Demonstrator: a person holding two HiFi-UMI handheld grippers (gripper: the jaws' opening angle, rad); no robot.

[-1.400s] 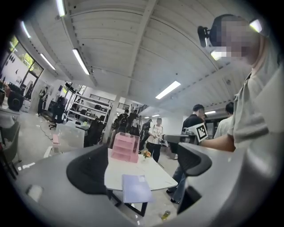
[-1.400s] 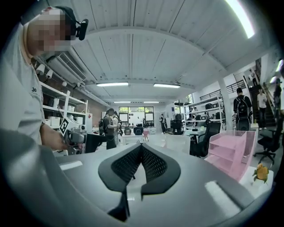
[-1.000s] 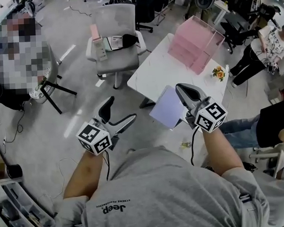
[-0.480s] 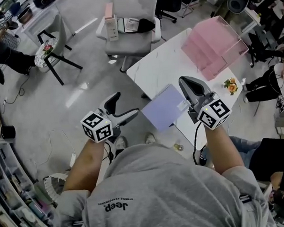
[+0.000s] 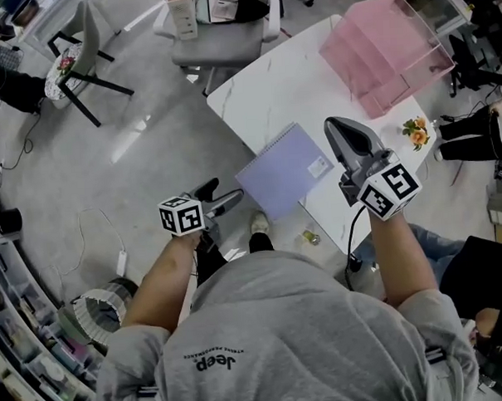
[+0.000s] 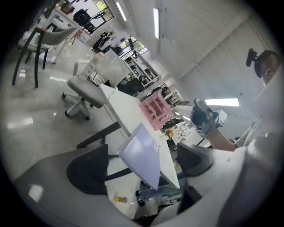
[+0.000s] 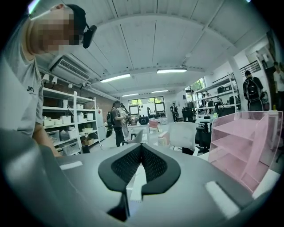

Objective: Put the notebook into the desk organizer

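**Head view.** My right gripper [image 5: 338,129] stands over the near part of the white surface [image 5: 271,78], with its jaws closed. The lilac notebook [image 5: 279,171] hangs from them on edge, its spiral side away from the grip. Its lower part is past the surface's edge and over the floor. The pink organizer [image 5: 385,48] stands at the far end of the same surface, well apart from the notebook. My left gripper [image 5: 222,194] is low at my side, over the floor.

**Left gripper view.** My left jaws are spread wide and hold nothing. Through the gap I see the notebook [image 6: 142,155] broadside, in the air at the surface's edge. The organizer [image 6: 155,107] is beyond it.

**Right gripper view.** My right jaws are pressed together. A thin pale strip [image 7: 133,186] runs between them and below, and I take it to be the notebook seen edge-on. The organizer [image 7: 248,146] lies ahead and to the right, its open shelves in sight.

**Assessment.** The grasp is made and the step in hand is the carry; placing is not yet begun. The next move calls for three things:
- Take the notebook across the surface to the organizer.
- Line its leading edge up with one compartment.
- Slide it in before the jaws let go.

The grip sits at one side only, so the notebook may swing. An unhurried approach seems advisable.
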